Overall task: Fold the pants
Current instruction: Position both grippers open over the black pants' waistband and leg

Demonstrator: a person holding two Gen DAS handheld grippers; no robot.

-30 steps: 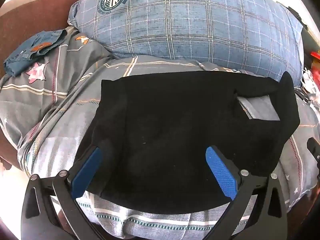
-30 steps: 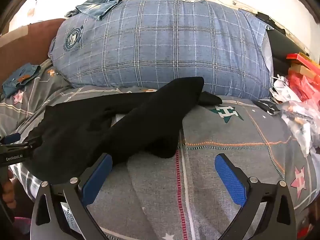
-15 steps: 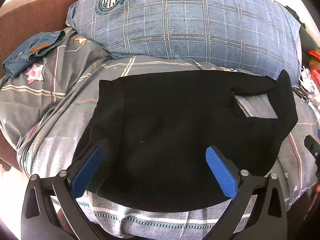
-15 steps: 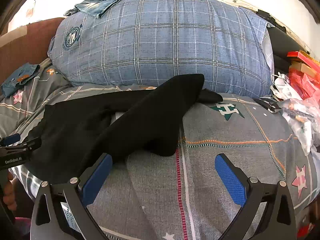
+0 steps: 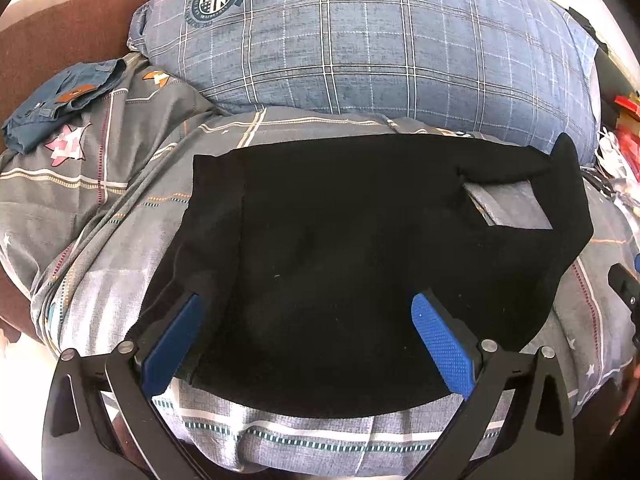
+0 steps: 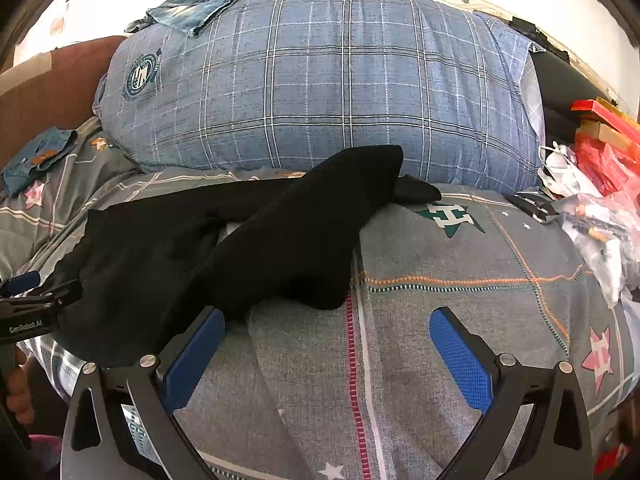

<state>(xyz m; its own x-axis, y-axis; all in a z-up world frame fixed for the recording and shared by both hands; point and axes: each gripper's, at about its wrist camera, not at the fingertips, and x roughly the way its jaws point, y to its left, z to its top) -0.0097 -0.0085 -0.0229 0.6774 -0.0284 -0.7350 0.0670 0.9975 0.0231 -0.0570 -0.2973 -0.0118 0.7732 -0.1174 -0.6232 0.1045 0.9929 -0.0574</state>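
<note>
Black pants (image 5: pixel 344 248) lie spread on a grey patterned bed cover (image 5: pixel 104 208), waist end near me, one leg bent over at the right. My left gripper (image 5: pixel 308 336) is open just above the near waist part, empty. In the right wrist view the pants (image 6: pixel 256 244) lie left of centre, a leg end resting against the pillow. My right gripper (image 6: pixel 328 356) is open and empty over the bare cover, its left finger (image 6: pixel 192 356) at the pants' edge. The left gripper also shows in the right wrist view (image 6: pixel 28 300).
A large blue plaid pillow (image 6: pixel 320 92) lies behind the pants. Folded denim (image 5: pixel 56 100) sits at far left, more denim (image 6: pixel 188 12) on the pillow top. Red boxes and plastic bags (image 6: pixel 600 168) crowd the right edge. A brown headboard (image 5: pixel 60 32) stands at the left.
Both grippers have stayed open and nearly still. The views have shifted only slightly; the pants have not moved.
</note>
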